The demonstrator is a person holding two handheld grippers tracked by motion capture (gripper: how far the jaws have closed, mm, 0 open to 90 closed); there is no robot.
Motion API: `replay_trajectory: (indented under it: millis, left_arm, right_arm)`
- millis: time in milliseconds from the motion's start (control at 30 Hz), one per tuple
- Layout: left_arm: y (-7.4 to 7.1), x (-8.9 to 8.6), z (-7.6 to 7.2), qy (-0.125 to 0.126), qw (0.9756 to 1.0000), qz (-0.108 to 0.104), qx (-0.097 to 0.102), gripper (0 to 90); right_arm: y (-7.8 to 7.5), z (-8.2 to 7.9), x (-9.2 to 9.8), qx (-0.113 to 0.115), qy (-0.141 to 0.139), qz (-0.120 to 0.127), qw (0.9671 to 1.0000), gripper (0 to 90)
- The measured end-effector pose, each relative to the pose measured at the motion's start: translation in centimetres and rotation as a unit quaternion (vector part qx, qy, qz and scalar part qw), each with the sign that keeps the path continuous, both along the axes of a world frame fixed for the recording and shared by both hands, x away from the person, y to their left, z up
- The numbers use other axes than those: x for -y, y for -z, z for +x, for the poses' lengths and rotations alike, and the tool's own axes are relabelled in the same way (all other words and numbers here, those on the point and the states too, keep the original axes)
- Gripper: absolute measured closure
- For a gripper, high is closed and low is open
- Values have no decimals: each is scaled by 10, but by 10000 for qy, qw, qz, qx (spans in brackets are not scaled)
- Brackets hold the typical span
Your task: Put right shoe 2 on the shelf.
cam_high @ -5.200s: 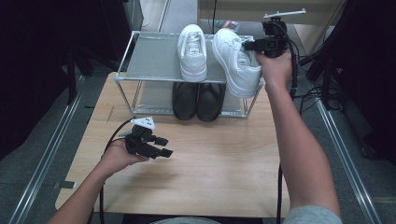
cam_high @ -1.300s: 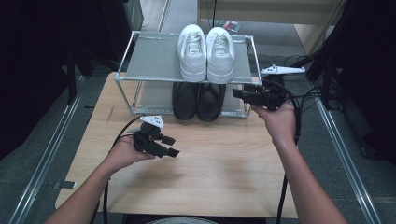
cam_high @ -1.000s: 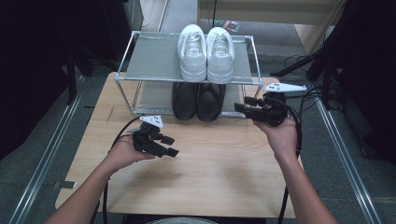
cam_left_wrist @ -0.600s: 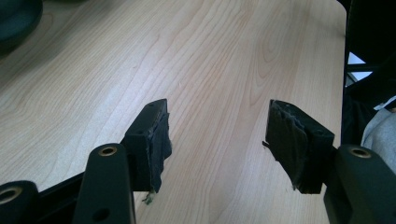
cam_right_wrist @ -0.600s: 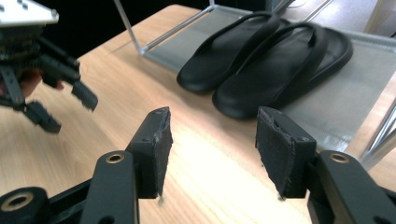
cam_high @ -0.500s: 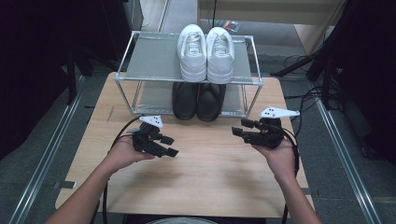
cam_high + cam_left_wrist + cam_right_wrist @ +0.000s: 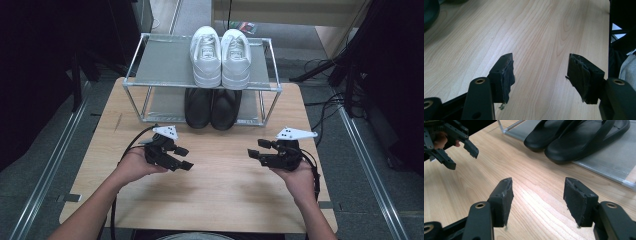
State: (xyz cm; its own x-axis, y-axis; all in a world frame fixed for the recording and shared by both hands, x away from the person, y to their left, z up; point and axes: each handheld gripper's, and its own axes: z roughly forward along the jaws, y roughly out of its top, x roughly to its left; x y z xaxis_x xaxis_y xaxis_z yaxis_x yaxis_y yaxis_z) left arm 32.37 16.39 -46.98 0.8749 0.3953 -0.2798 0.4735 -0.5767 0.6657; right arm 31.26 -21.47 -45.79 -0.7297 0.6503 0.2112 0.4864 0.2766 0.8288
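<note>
The right claw (image 7: 256,148) is wide apart and holds nothing; it has just been opening, with bare wood between its jaws. The left claw (image 7: 184,157) is apart and empty too. The white shoes (image 7: 221,55) sit side by side on the top shelf of the rack (image 7: 159,64), at twelve o'clock from both claws. The black sandals (image 7: 212,106) sit on the low shelf beneath them.

The claws point at each other, so they might bump if both move in. A claw going toward twelve o'clock might hit the rack's metal bar or knock a sandal crooked.

The table (image 7: 220,195) has lots of open room between the claws. Its edge is near the right hand at three o'clock.
</note>
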Motion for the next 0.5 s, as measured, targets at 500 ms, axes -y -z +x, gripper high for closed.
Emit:
replay_trajectory:
  millis: [500]
  left_arm:
    - [3, 0, 1, -20, 10000, 23, -26, 363]
  right_arm:
    - [8, 2, -12, -90, -172, -147, 9997, 414]
